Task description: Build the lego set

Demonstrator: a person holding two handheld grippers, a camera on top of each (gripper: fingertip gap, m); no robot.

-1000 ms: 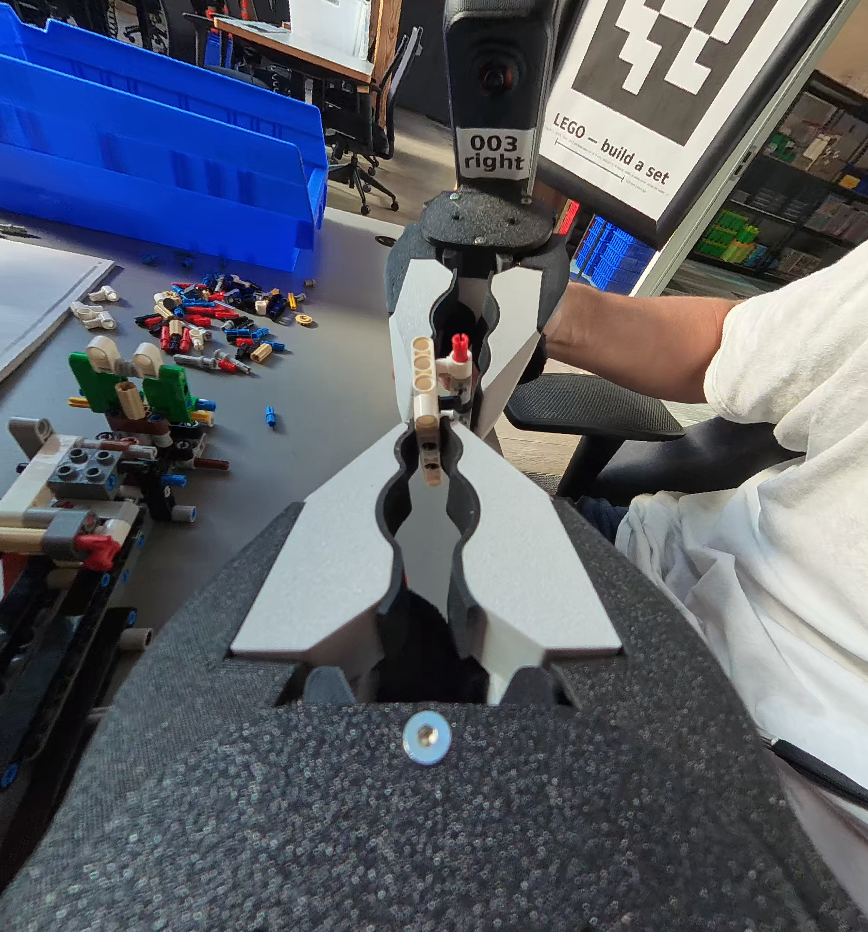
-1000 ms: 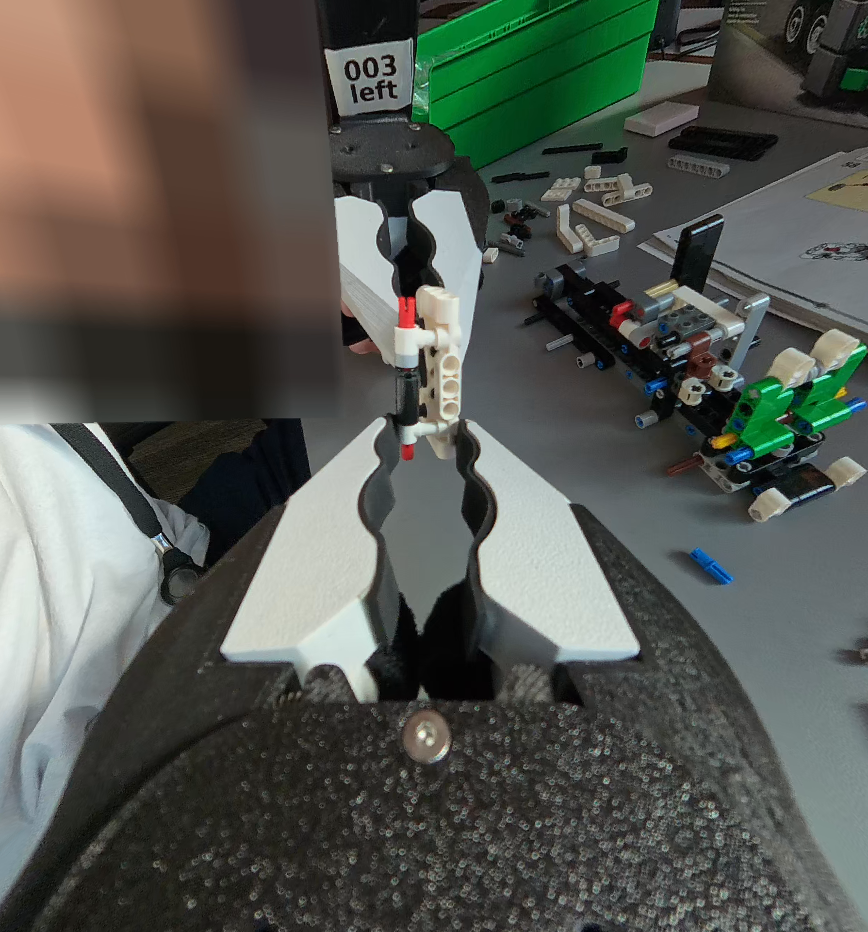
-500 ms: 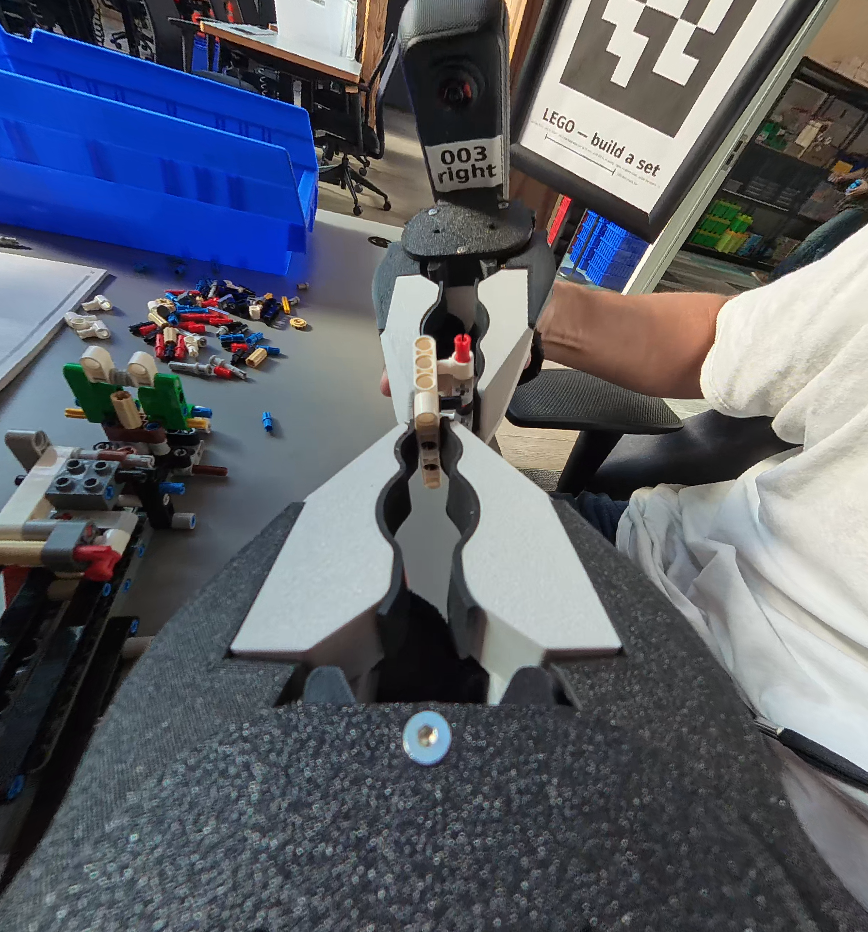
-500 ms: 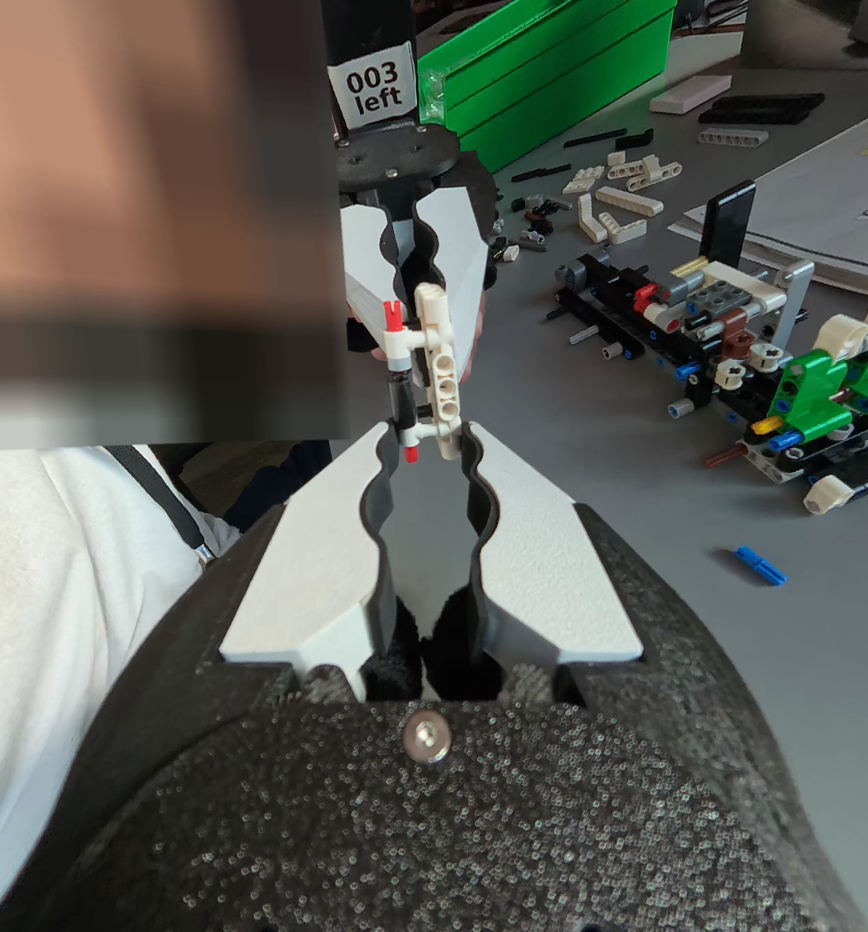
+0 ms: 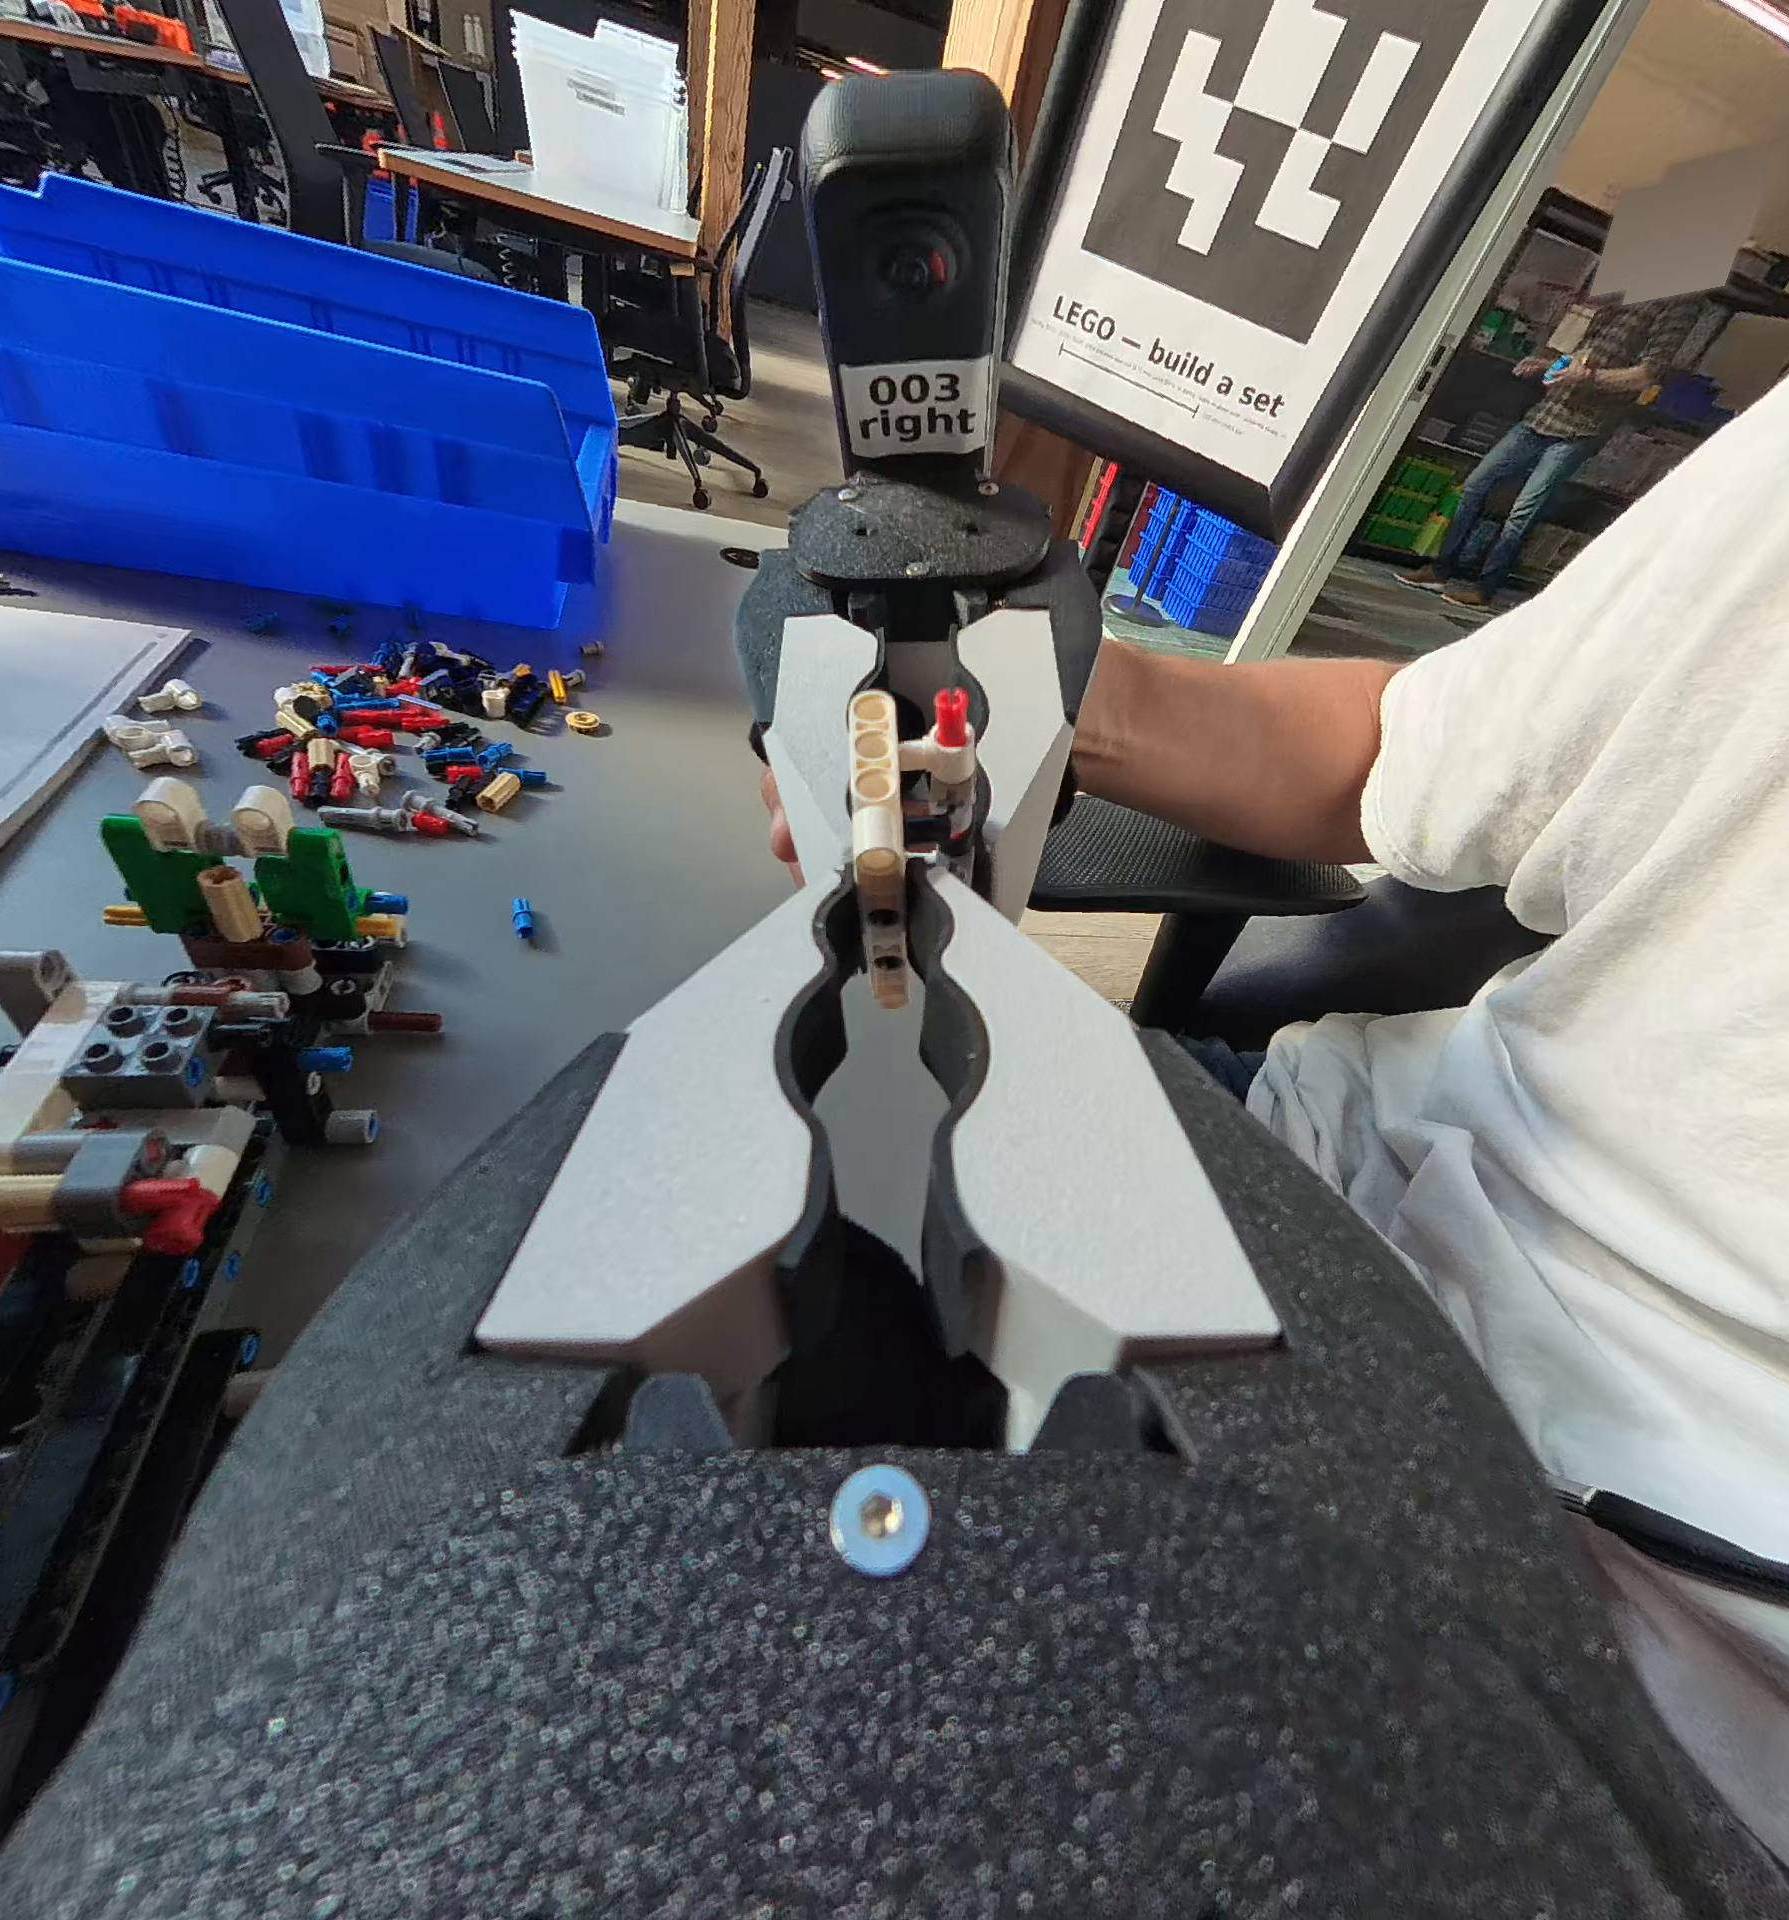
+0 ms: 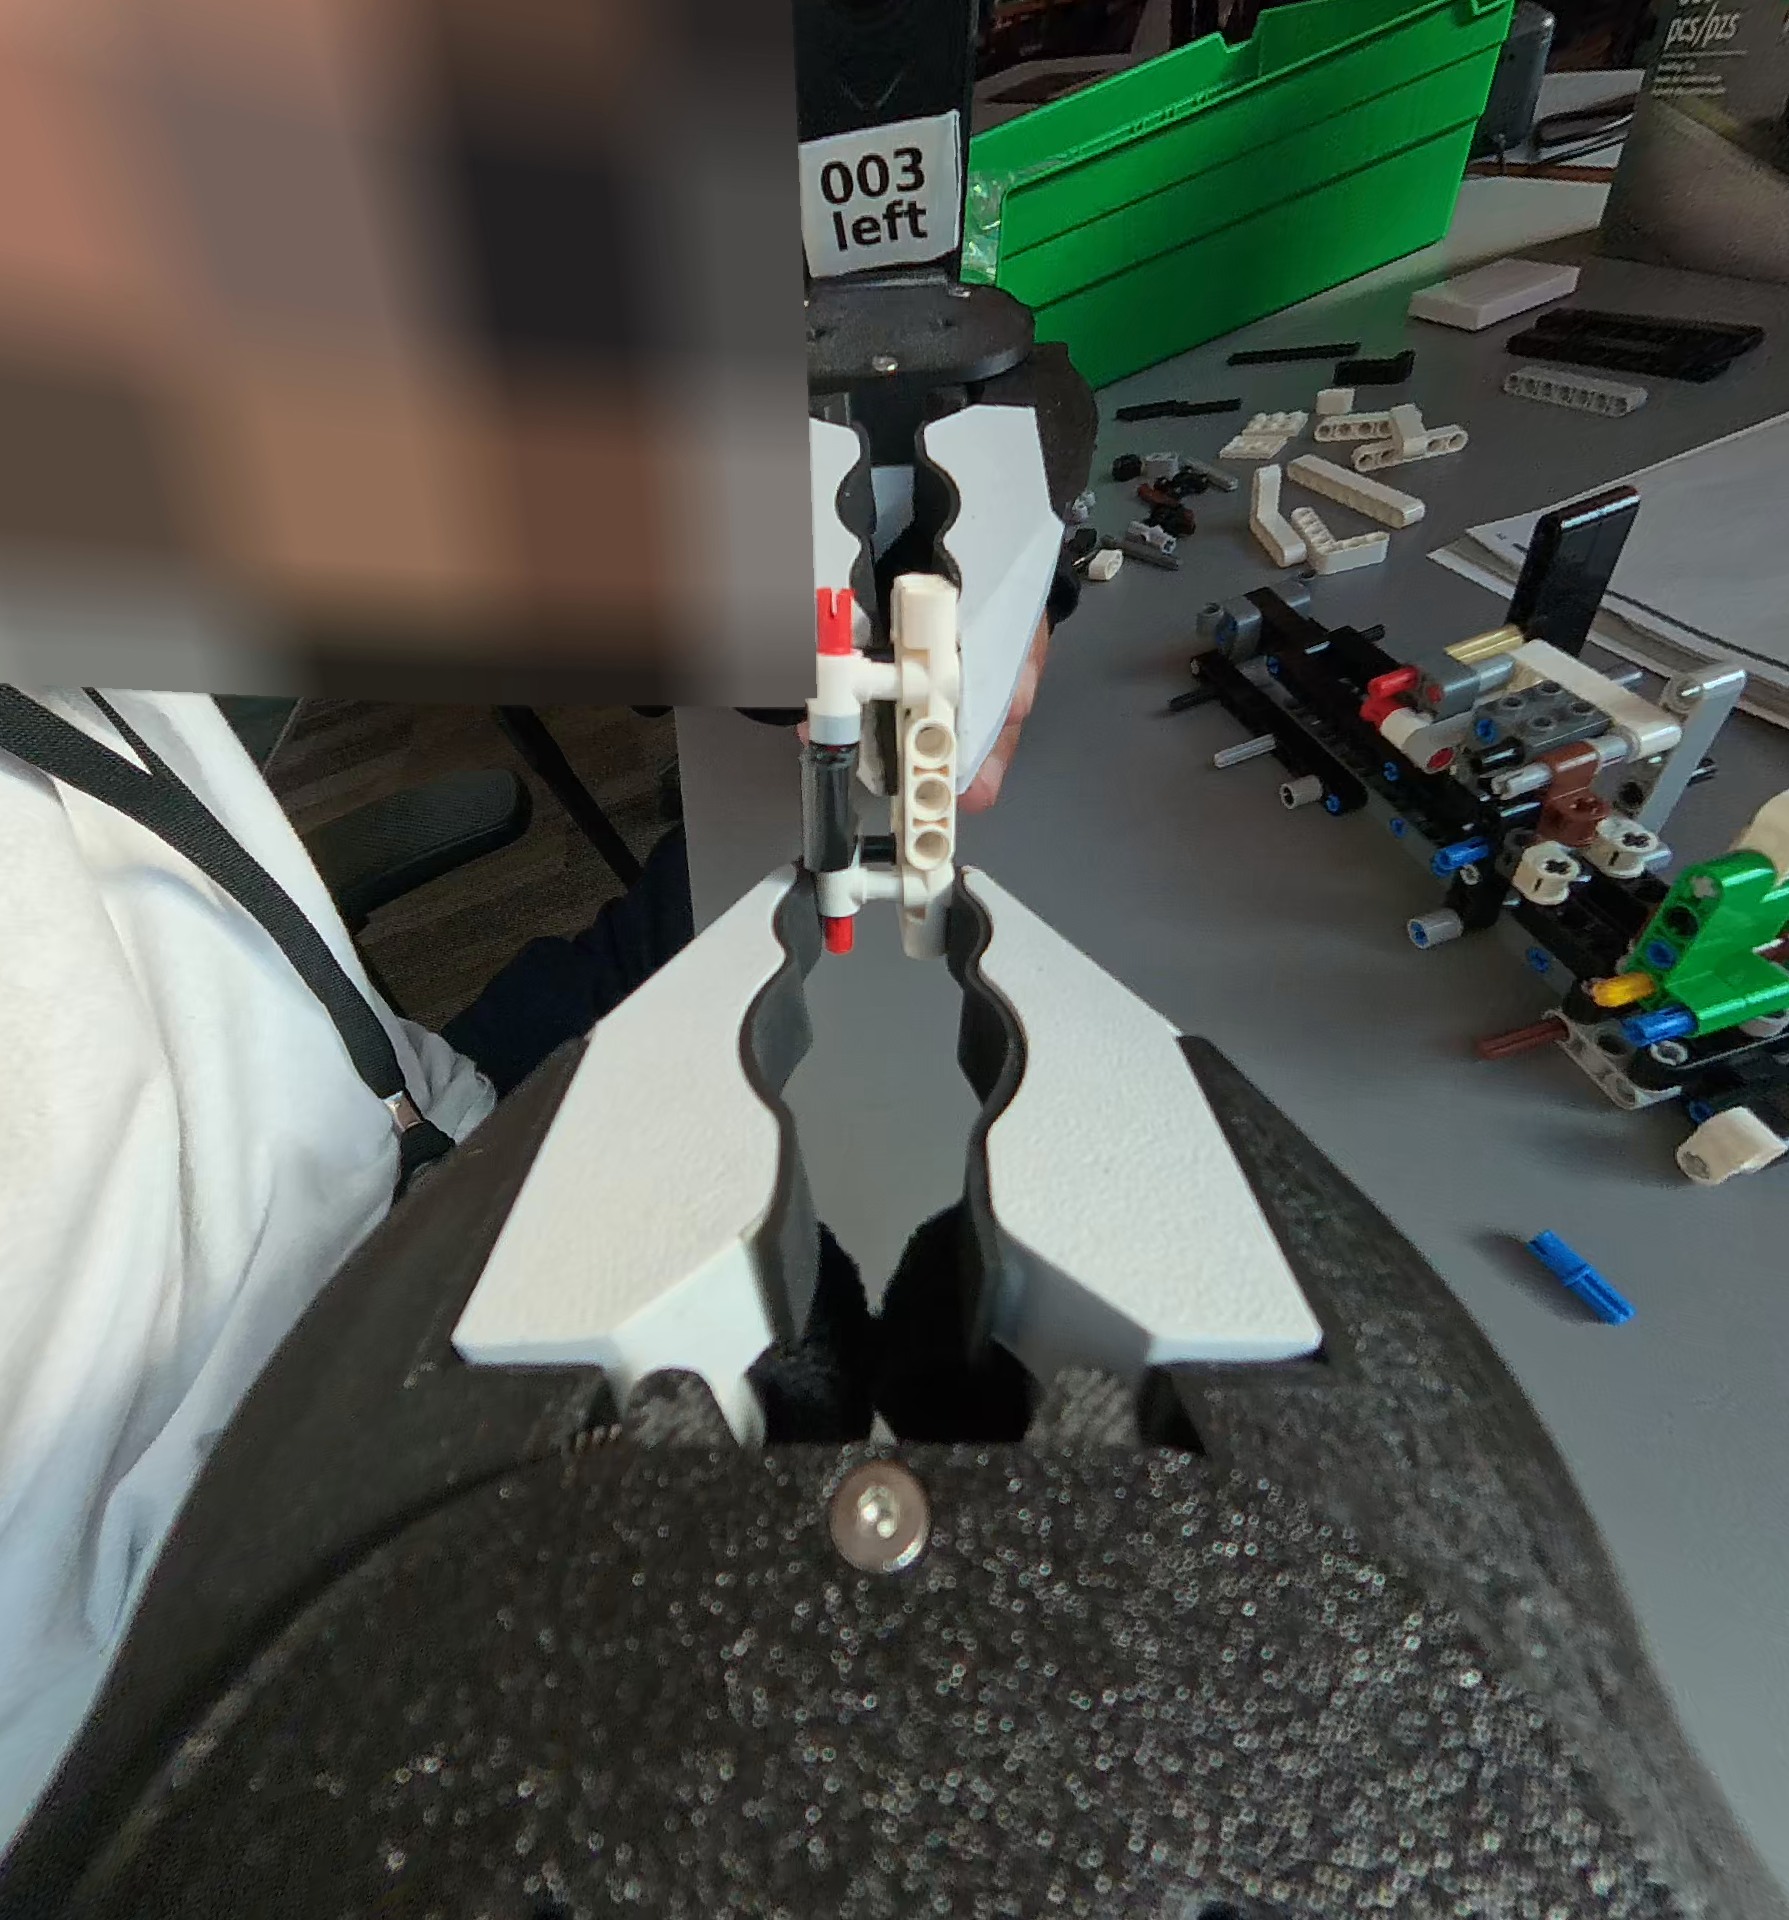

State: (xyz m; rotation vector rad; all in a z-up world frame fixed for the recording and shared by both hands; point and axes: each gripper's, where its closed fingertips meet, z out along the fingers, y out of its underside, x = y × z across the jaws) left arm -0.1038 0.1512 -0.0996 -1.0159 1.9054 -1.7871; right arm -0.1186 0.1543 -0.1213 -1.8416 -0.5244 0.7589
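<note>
Left wrist view: loose pieces [image 5: 402,738] beside half-built model [image 5: 194,997].

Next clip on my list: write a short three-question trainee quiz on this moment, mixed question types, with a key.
1. True or false: both grippers grip the same small beige beam sub-assembly with red pins.
2. Multiple choice: the single loose blue plastic pin lies
A. inside the green plastic bin
B. on the grey tabletop, near the partly built brick vehicle with green parts
C. between the right gripper's fingers
3. Fill in: in the left wrist view, the long plastic bin behind the pile of small loose coloured pieces is ____.

Key:
1. True: the left gripper and the right gripper each clamp one end.
2. B
3. blue
</note>
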